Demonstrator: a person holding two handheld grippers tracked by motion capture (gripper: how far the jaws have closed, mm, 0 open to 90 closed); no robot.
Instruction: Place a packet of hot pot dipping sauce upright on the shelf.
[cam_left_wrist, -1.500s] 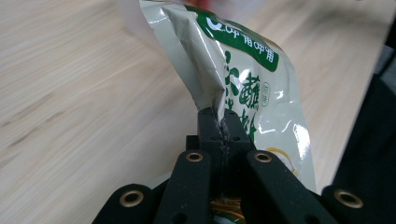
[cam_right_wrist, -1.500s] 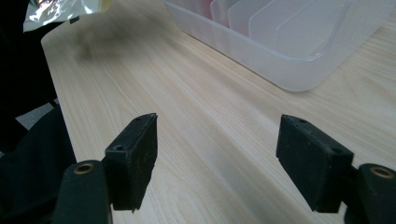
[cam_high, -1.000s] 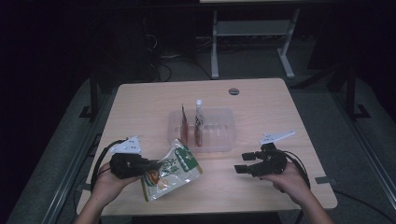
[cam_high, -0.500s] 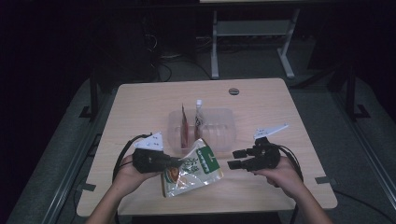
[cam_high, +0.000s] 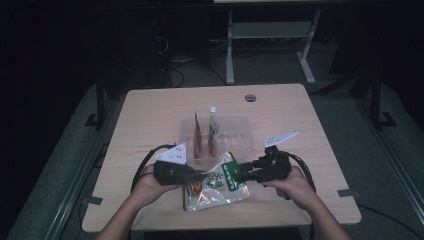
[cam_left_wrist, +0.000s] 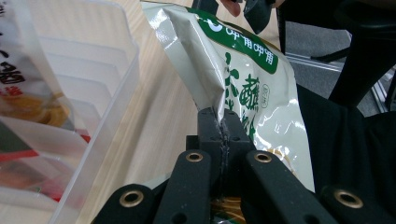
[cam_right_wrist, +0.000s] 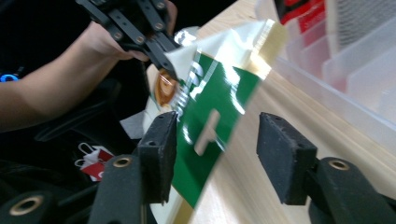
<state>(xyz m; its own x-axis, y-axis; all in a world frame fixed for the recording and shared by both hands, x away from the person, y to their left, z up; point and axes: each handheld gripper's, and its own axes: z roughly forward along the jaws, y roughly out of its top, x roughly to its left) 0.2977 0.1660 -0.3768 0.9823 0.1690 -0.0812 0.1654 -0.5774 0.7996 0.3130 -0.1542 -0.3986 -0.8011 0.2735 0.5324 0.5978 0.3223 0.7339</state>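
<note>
A green and white snack bag (cam_high: 216, 181) hangs tilted over the table's front edge, just in front of a clear plastic rack (cam_high: 235, 131). My left gripper (cam_high: 199, 175) is shut on the bag's left edge; in the left gripper view the jaws pinch the crumpled foil (cam_left_wrist: 219, 122) of the bag (cam_left_wrist: 243, 79). My right gripper (cam_high: 238, 176) stands open at the bag's right side. In the right gripper view the bag's green top (cam_right_wrist: 210, 116) lies between the two spread pads (cam_right_wrist: 159, 140), with neither pad pressing it.
The clear rack (cam_left_wrist: 88, 93) holds two upright packets (cam_high: 199, 135) and a pouch with a white cap (cam_high: 213, 126) in its slots. A round hole (cam_high: 250, 97) sits at the table's far side. Cables trail from both grippers. Dark floor and a metal frame lie beyond.
My left gripper has carried the bag rightwards and lifted it toward the middle. My right gripper has moved left until its open jaws straddle the bag's top.
</note>
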